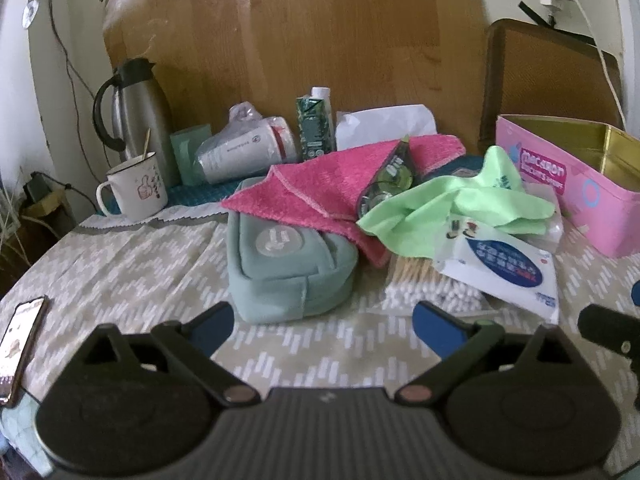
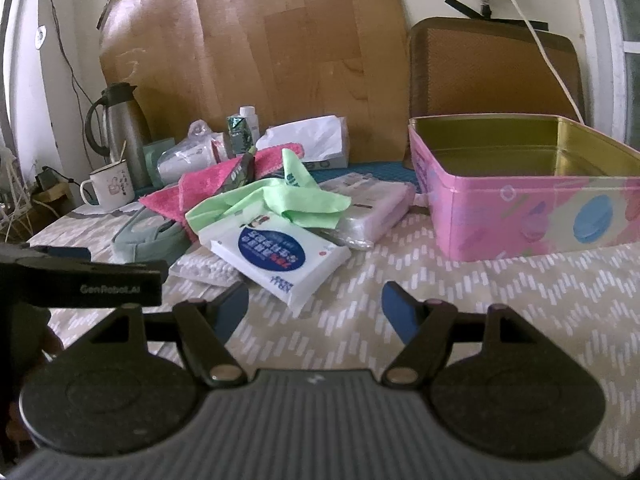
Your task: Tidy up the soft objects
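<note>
A pile of soft things lies mid-table: a teal pouch (image 1: 288, 268), a pink towel (image 1: 320, 196) draped over it, a light green cloth (image 1: 452, 208), a white wipes pack (image 1: 508, 268) and a bag of cotton swabs (image 1: 432, 284). An open pink tin box (image 2: 532, 208) stands to the right, empty inside. My left gripper (image 1: 324, 324) is open and empty just in front of the pouch. My right gripper (image 2: 316, 308) is open and empty in front of the wipes pack (image 2: 280, 256). The green cloth (image 2: 276, 200) and pink towel (image 2: 192, 192) also show there.
A steel thermos (image 1: 136, 116), a mug (image 1: 136, 188), a wrapped stack of paper cups (image 1: 248, 152), a green carton (image 1: 314, 128) and a tissue box (image 2: 308, 140) stand at the back. A phone (image 1: 20, 344) lies at the left table edge. A clear plastic-wrapped pack (image 2: 372, 208) lies beside the tin.
</note>
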`<control>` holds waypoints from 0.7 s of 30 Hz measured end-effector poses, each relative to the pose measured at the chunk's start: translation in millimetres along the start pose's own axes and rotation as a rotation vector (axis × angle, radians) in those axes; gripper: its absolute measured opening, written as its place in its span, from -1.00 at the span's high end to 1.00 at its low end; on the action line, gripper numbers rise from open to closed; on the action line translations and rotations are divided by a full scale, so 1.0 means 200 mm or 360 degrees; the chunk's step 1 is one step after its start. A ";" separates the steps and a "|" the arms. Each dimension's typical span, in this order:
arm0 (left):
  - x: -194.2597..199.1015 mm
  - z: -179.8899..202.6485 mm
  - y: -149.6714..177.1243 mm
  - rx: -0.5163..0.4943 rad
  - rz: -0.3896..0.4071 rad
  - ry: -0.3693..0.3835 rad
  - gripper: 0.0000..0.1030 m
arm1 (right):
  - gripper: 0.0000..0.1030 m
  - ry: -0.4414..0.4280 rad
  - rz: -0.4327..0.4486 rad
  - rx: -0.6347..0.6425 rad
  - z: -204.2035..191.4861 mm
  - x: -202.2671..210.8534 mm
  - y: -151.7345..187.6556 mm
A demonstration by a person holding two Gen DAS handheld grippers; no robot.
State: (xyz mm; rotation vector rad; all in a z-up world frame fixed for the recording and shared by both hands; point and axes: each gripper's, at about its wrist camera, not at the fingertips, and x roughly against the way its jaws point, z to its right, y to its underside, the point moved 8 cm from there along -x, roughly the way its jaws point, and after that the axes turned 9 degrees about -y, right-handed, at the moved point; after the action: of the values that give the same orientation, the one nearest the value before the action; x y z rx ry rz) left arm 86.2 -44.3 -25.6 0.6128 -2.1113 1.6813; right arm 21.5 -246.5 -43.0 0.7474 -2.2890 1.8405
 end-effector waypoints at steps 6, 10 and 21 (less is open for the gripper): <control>-0.03 -0.12 0.02 0.0078 -0.0033 -0.0037 -0.92 | -0.48 -0.0065 -0.0022 0.0093 -0.06 -0.06 -0.06; -0.03 -0.20 0.02 0.0127 -0.0043 0.0013 -0.86 | -0.48 -0.0138 -0.0060 0.0127 -0.13 -0.12 -0.07; -0.03 -0.03 -0.16 0.0175 -0.0049 0.0566 -0.33 | -0.48 -0.0080 -0.0140 0.0109 -0.05 -0.20 -0.03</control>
State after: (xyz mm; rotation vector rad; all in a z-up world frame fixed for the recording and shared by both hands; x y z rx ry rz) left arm 109.3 -44.2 -0.8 0.3431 -1.7613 1.7494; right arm 57.3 -225.6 -49.6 0.8991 -2.1941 1.8901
